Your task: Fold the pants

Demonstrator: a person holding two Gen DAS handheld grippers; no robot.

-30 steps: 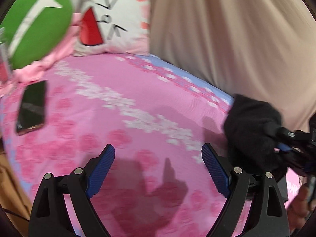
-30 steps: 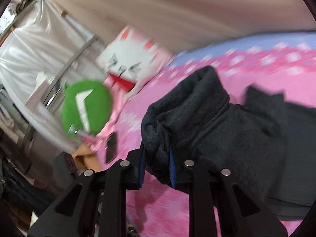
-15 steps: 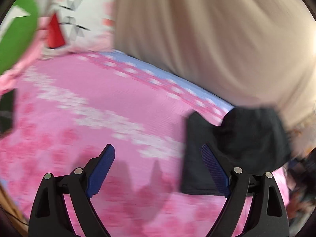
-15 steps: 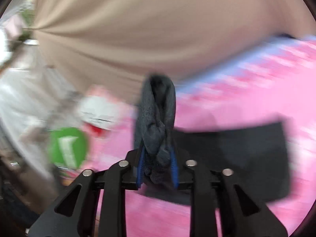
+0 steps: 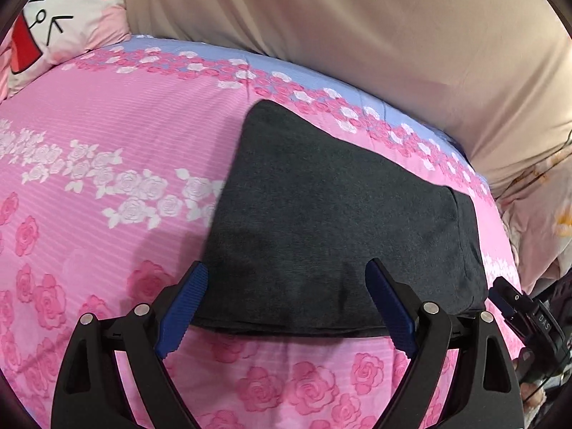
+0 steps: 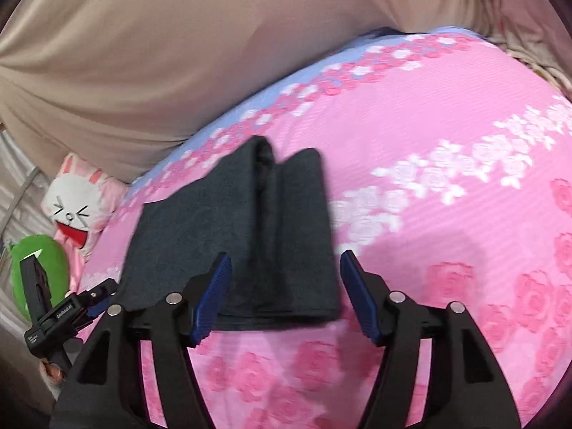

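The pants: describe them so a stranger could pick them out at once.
Start at the pink bed cover printed with roses, below the beige curtain. The pants lie folded flat on it, near its blue edge. They are the only dark charcoal, plain thing there; the pillow beside them is white with a cartoon face.

Bright, even indoor light, soft shadows, fisheye bending with dark corners; right wrist view slightly blurred.

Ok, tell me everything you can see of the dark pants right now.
The dark charcoal pants look like soft knit fabric, folded into a flat, compact bundle lying on the pink rose-print bedspread. From the right wrist view the top layer shows a lengthwise crease between two folded panels. Both hand-held grippers, left and right, are open at its near edge, gripping nothing.
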